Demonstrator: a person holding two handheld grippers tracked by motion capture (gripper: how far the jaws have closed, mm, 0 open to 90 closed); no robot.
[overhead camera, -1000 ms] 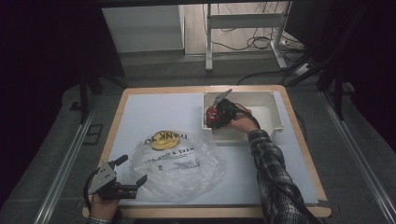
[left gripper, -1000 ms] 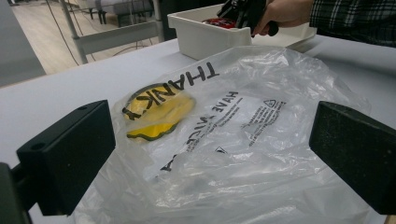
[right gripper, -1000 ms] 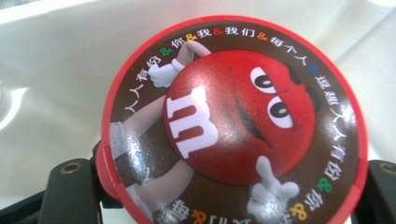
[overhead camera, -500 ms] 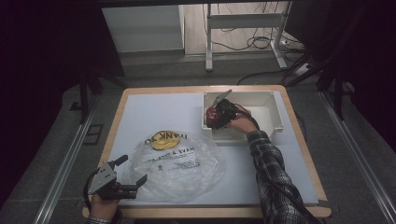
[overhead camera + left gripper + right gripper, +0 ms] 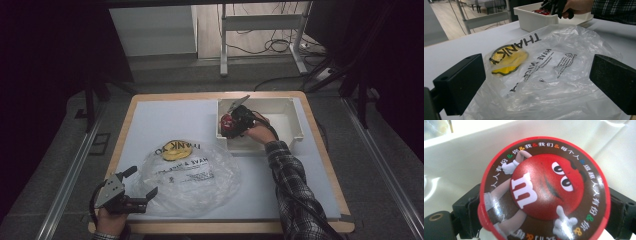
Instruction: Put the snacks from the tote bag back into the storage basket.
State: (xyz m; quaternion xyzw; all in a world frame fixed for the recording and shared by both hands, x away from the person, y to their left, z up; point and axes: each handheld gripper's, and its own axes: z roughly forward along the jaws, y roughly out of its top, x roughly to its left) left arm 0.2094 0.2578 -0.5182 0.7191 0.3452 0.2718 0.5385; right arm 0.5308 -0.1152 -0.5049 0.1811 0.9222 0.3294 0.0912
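Candy tub [image 5: 545, 188]: lower edge cut off, sits in white bin [image 5: 292, 125] between right gripper [image 5: 235, 120] jaws (just been opening; contact unclear). Left gripper [image 5: 142, 192]: jaws apart, empty, beside plastic bag [image 5: 544, 67].

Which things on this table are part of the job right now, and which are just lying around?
In the job:
- red round candy tin, between the right gripper fingers, which have just been opening
- white bin, where the tin sits

Lying about:
- clear plastic bag, in front of the open left gripper
- yellow piece inside the bag
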